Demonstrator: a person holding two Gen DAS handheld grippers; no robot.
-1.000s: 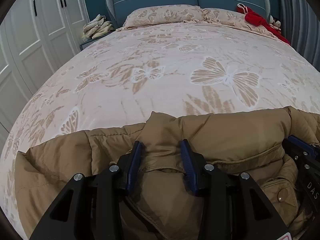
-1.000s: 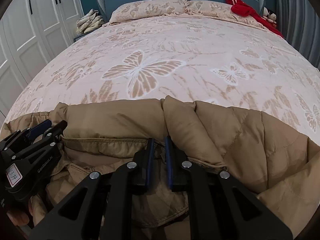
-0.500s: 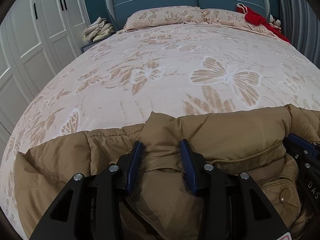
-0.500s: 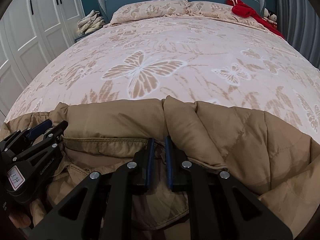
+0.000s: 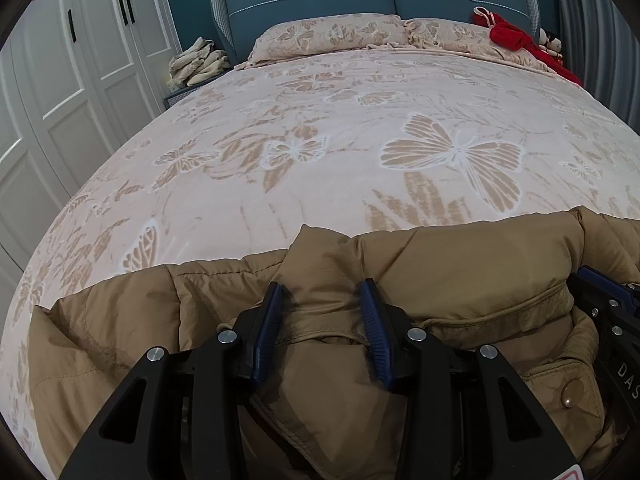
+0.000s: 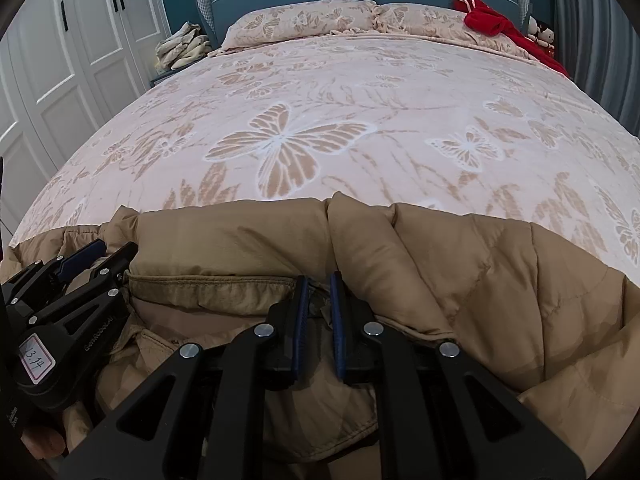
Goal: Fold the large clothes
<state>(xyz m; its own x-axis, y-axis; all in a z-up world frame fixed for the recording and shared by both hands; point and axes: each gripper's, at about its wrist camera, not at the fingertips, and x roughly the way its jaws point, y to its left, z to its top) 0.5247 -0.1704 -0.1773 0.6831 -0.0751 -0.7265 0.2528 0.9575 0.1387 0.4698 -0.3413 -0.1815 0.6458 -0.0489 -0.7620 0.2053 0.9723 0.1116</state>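
The bed (image 5: 360, 128) takes most of both views, and its butterfly cover is bare from the jacket up to the pillows (image 5: 328, 36), so there is much free room ahead for carrying the cloth forward. At the sides the room ends sooner: white wardrobe doors (image 5: 60, 92) stand on the left and a grey curtain (image 6: 592, 40) on the right. The tan padded jacket (image 5: 460, 272) lies across the near end of the bed, puffy and with many layers. The left gripper (image 5: 324, 312) stands half apart with a thick fold bulging between its blue pads; I judge it is grasping this fold, but loosely. The right gripper (image 6: 319, 304) is clenched on a thin edge near the collar. The main risk is uneven pulling: the smooth, airy padding may slip out of the wider left grip, or only the top layer may come up. The two tools are also close, so they could bump.
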